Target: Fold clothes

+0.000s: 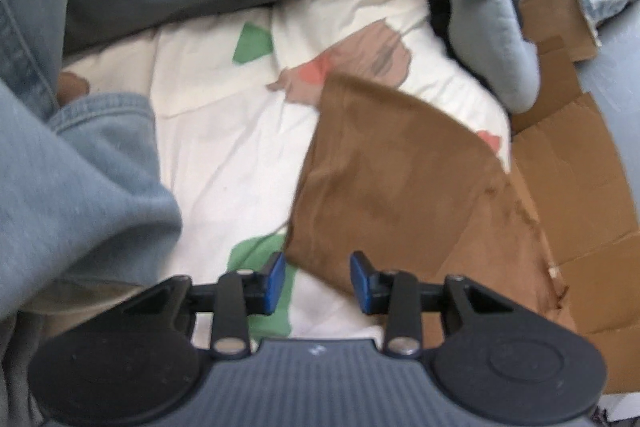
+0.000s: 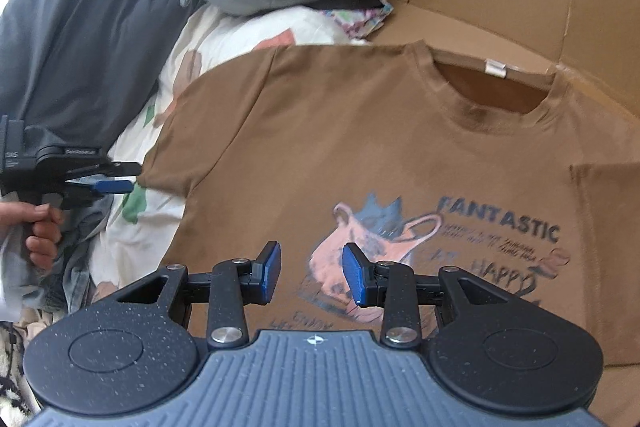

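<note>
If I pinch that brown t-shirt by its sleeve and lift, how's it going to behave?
The brown t-shirt is thin cloth lying flat with soft creases, so it will likely droop and hang rather than hold shape. It looks light for its size. Dragging the sleeve may bunch it against the printed bedsheet instead of sliding cleanly.

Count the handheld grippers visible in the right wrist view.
2: the right gripper at bottom centre above the brown T-shirt, and the left gripper at the left edge, held by a hand.
</note>
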Available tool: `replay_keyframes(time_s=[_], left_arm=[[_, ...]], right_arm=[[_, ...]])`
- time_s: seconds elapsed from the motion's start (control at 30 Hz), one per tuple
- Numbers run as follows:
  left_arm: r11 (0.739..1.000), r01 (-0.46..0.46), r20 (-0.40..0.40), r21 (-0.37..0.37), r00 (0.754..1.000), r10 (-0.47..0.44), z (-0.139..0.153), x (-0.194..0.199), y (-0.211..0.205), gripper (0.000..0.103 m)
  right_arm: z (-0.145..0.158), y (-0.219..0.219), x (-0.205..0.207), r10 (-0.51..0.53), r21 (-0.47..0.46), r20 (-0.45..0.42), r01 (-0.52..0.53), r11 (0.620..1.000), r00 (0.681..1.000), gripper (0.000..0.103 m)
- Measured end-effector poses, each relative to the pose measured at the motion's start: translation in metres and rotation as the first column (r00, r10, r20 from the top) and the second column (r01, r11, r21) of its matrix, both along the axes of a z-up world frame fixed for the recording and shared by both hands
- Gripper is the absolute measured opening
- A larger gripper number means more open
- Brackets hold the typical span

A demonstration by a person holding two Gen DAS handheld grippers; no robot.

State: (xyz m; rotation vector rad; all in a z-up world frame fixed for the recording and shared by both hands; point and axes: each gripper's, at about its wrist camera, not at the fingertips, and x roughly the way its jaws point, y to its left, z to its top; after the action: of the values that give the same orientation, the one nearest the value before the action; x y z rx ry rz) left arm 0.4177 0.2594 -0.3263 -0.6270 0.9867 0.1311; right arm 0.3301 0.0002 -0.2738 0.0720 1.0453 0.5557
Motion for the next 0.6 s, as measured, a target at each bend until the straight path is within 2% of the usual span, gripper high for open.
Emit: replay_keyframes(time_s=[0.1,0.2,0.37,0.53,0.6], left_arm=[[1.000,-0.020,0.010,-0.004,1.000,0.020,-0.013,-0.003,-0.003,0.039],[0.999,-0.037,0.053,-0.003,0.998,0.037,-0.020,-0.008,-0.004,0.038],[0.994,-0.082,0.137,-0.071,0.986,0.091,-0.026,-0.019,0.000,0.038],[0.987,-0.091,0.212,-0.136,0.970,0.118,-0.026,-0.028,0.004,0.031],[0.986,-0.093,0.233,-0.139,0.964,0.124,-0.026,-0.029,0.004,0.022]], right_arm=[[-0.006,0.005,-0.005,0.010,0.001,-0.011,-0.010,1.000,1.000,0.041],[-0.014,0.010,-0.008,0.016,-0.002,-0.024,-0.016,1.000,1.000,0.041],[-0.025,0.014,-0.013,0.007,0.008,-0.045,-0.007,1.000,0.999,0.041],[-0.032,0.022,-0.017,0.009,0.029,-0.061,-0.007,1.000,0.998,0.041],[-0.034,0.027,-0.016,0.012,0.039,-0.061,-0.010,0.999,0.998,0.041]])
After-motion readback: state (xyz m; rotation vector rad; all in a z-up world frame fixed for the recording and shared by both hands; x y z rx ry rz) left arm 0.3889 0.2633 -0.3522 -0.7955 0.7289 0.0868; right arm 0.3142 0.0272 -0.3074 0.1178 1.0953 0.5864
